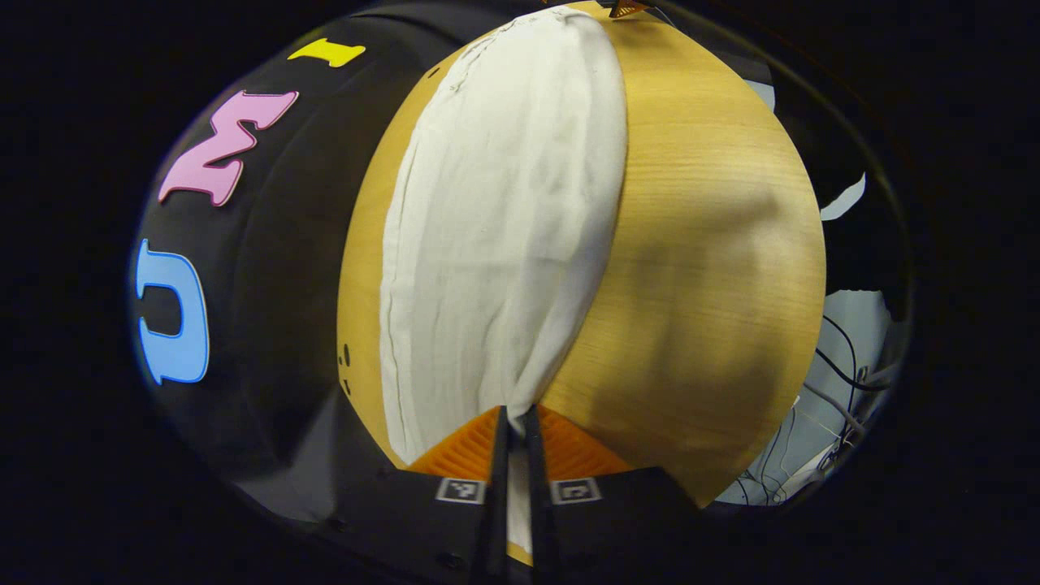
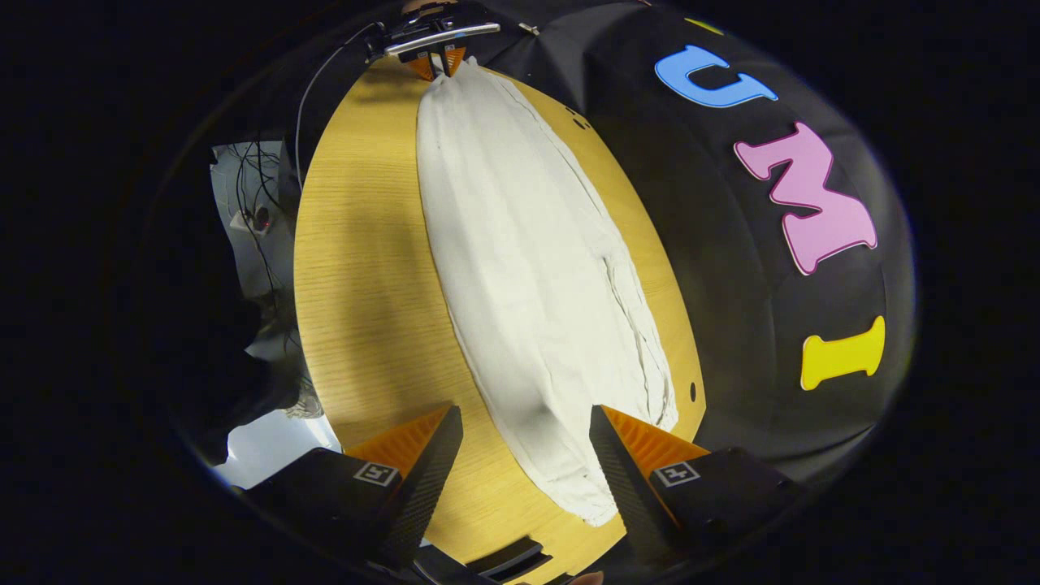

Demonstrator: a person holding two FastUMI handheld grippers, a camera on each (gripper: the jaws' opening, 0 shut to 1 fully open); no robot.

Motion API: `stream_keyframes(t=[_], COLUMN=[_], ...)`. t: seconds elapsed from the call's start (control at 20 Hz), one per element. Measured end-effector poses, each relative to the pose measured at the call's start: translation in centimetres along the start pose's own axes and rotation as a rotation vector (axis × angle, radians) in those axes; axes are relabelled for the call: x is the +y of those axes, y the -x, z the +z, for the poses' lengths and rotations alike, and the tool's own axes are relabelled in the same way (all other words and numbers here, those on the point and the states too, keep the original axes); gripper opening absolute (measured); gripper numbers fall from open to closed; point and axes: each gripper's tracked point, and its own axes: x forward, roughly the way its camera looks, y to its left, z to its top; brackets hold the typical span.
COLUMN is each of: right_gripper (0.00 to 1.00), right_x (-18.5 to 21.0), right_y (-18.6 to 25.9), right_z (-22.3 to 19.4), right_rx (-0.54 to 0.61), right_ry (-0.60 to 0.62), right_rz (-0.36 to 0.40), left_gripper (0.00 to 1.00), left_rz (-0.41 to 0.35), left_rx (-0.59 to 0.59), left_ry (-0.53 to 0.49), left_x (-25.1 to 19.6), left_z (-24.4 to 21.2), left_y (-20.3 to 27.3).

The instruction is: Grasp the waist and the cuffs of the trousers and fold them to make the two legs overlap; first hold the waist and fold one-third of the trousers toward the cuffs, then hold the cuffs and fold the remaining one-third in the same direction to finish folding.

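In the left gripper view, a pair of white trousers [image 1: 504, 219] lies stretched flat along a round wooden tabletop [image 1: 715, 268], reaching from the near edge of the tabletop to its far edge. The left gripper [image 1: 515, 422] sits at the near end of the trousers, its fingers [image 1: 497, 455] pressed close together with a strip of the white cloth pinched between them. The cloth gathers into a narrow point where it enters the fingers. Beyond the right side of the tabletop, loose cables [image 1: 837, 382] hang over a pale floor.

In the right gripper view, the same trousers [image 2: 528, 268] run lengthwise across the tabletop [image 2: 366, 284], folded into one long band with a seam ridge along the side nearest the booth wall. The right gripper [image 2: 526, 439] hovers above the near end of the trousers, its fingers [image 2: 435, 455] spread wide, one on each side of the cloth and not touching it. At the far end of the trousers, the left gripper [image 2: 439, 61] holds the tip of the cloth at the tabletop's far edge. Cables [image 2: 252, 195] lie beyond the tabletop's left side.
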Motion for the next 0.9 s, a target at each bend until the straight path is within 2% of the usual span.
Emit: stream_keyframes(t=[0.05,0.15,0.3,0.35,0.45,0.5,0.6,0.65,0.7,0.75,0.9], right_gripper=[0.96,0.95,0.94,0.90,0.75,0.70,0.49,0.33,0.26,0.06,0.05], right_x=[-0.2,-0.4,-1.4,-1.5,-2.1,-2.0,-1.5,-0.9,-0.8,-0.8,-0.7], right_y=[-0.2,-0.9,-2.1,-2.8,-3.6,-4.1,-4.5,-4.7,-4.4,-3.9,-4.3], right_z=[0.4,0.9,0.9,0.7,0.4,0.3,-0.1,-0.7,-0.3,-0.5,-0.8], right_rx=[-0.011,-0.030,-0.024,-0.007,0.027,0.041,0.071,0.094,0.090,0.081,0.093], right_ry=[0.010,0.026,0.059,0.064,0.072,0.073,0.084,0.095,0.118,0.129,0.123], right_rz=[-0.002,-0.003,-0.027,-0.032,-0.052,-0.053,-0.047,-0.030,-0.040,-0.043,-0.022], left_gripper=[0.09,0.07,0.06,0.06,0.06,0.06,0.06,0.06,0.06,0.06,0.05], left_rz=[0.010,0.024,0.014,0.007,-0.004,-0.006,-0.004,-0.002,0.000,0.002,-0.006], left_rx=[0.001,-0.004,-0.004,-0.003,-0.006,-0.010,-0.016,-0.024,-0.034,-0.044,-0.069], left_ry=[-0.032,-0.063,-0.043,-0.036,-0.025,-0.022,-0.013,-0.003,0.012,0.027,0.047], left_x=[0.4,0.7,0.6,0.6,0.5,0.5,0.5,0.5,0.4,0.4,0.2], left_z=[0.3,0.3,0.3,0.1,0.1,0.1,0.1,0.1,0.3,0.4,0.6], left_y=[-0.1,0.0,-0.2,-0.2,-0.1,-0.2,-0.2,-0.1,-0.1,-0.1,0.1])
